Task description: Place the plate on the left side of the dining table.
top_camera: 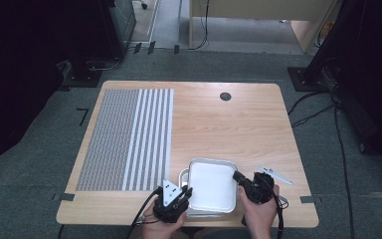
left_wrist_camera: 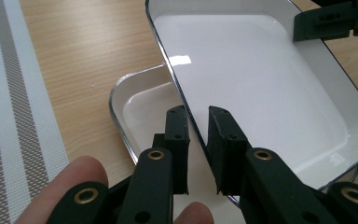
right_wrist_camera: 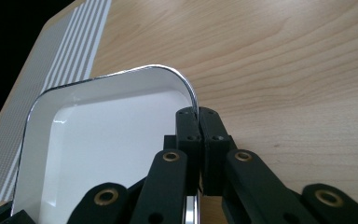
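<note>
At the lower middle of the high view, the right tongs (top_camera: 238, 178) pinch the white enamel tray's (top_camera: 211, 186) rim; the left tongs (top_camera: 185, 192) straddle its opposite rim, narrowly parted. Close them before lifting level.

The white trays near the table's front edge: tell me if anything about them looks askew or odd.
The upper tray sits offset on the lower tray, whose left end sticks out uncovered. The right gripper pinches the upper tray's rim; the left gripper straddles its other rim, not closed. No spill or damage shows.
</note>
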`<state>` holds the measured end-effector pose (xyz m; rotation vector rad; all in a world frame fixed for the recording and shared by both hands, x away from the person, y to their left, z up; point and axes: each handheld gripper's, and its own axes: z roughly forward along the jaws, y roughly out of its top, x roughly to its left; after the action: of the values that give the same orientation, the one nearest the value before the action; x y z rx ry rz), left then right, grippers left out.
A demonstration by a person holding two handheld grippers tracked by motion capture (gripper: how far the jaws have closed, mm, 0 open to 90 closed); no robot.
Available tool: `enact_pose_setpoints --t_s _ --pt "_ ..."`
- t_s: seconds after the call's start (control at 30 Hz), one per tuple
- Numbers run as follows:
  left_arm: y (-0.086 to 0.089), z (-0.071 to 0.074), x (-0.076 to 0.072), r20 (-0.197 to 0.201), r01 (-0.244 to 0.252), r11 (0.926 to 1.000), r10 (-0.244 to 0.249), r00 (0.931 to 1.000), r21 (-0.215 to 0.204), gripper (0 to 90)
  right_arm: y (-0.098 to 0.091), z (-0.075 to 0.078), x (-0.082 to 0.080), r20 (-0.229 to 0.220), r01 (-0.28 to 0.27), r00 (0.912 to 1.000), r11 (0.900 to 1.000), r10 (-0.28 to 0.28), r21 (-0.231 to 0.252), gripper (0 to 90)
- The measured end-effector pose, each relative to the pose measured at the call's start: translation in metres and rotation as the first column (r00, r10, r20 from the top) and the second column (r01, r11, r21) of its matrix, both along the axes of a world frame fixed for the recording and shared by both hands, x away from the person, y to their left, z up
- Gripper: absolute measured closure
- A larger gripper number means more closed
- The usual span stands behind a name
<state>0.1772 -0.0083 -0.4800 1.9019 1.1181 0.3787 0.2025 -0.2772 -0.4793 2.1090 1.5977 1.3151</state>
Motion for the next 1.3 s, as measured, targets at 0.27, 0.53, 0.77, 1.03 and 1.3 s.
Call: enact_pose_setpoints --t_s 0.27,0.53,0.77,1.03,1.3 --pt "0.013 0.007 0.005 0.021 -0.035 0.9989 0.036 0.9991 -0.031 82.1 0.015 0.010 0.005 0.023 -0.002 0.9997 1.0000 0.002 0.001 89.4" --pt "0.038 0.020 0.016 0.028 -0.084 0.9961 0.085 0.9960 -0.025 84.1 0.040 0.024 0.017 0.046 -0.025 0.9986 0.9996 0.026 -0.013 89.4" --pt "0.066 0.029 0.026 0.029 -0.127 0.9918 0.127 0.9915 -0.017 84.6 0.069 0.040 0.036 0.058 -0.075 0.9953 0.9967 0.077 -0.030 89.3" --pt "0.098 0.036 0.040 0.063 -0.191 0.9813 0.192 0.9794 -0.027 86.7 0.103 0.047 0.060 0.059 -0.119 0.9911 0.9928 0.120 -0.010 89.3" --pt "0.121 0.043 0.056 0.053 -0.219 0.9741 0.222 0.9737 -0.058 87.8 0.126 0.056 0.080 0.050 -0.141 0.9888 0.9900 0.141 -0.008 89.4"
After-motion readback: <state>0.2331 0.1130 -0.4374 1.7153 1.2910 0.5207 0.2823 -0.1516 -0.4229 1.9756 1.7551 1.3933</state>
